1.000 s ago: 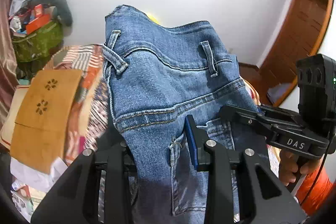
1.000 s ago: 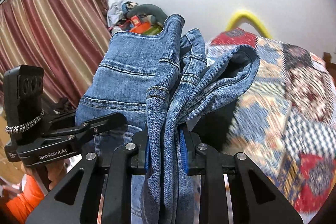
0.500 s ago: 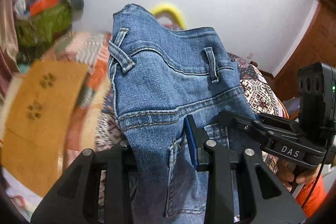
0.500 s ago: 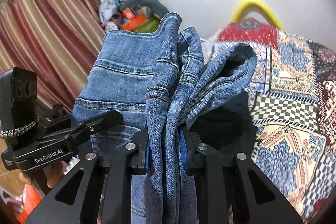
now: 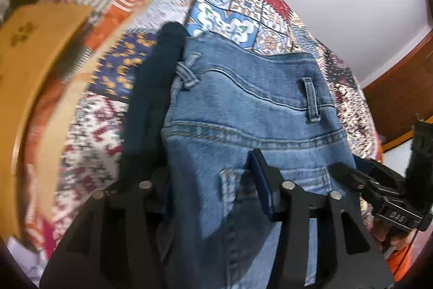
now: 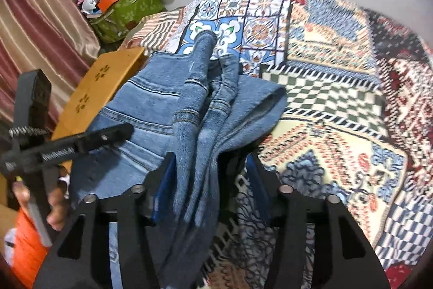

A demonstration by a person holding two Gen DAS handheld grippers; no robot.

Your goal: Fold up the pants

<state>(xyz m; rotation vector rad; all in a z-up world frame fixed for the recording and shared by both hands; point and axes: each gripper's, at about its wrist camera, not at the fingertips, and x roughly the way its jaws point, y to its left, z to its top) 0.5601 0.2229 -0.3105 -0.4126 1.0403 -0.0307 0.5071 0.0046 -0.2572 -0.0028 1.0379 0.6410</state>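
Note:
Blue jeans [image 5: 243,113] hang waistband-up between both grippers over a patchwork bedspread [image 5: 230,7]. My left gripper [image 5: 213,183] has its jaws wide apart around the back pocket area, with the denim draped between them. In the right wrist view the bunched side of the jeans [image 6: 200,121] passes between the spread jaws of my right gripper [image 6: 205,172], resting against the left pad. The left gripper also shows in the right wrist view [image 6: 81,142]. The right gripper also shows in the left wrist view [image 5: 379,194].
The patchwork bedspread [image 6: 338,72] fills the area ahead. A tan wooden board [image 6: 105,83] lies at the left bed edge. A green bag with clutter [image 6: 127,7] sits by striped curtains [image 6: 32,18]. A wooden door frame [image 5: 400,88] stands at right.
Both grippers have tipped down toward the bed, lowering the jeans. Both sets of jaws, shut on the denim before, now stand apart.

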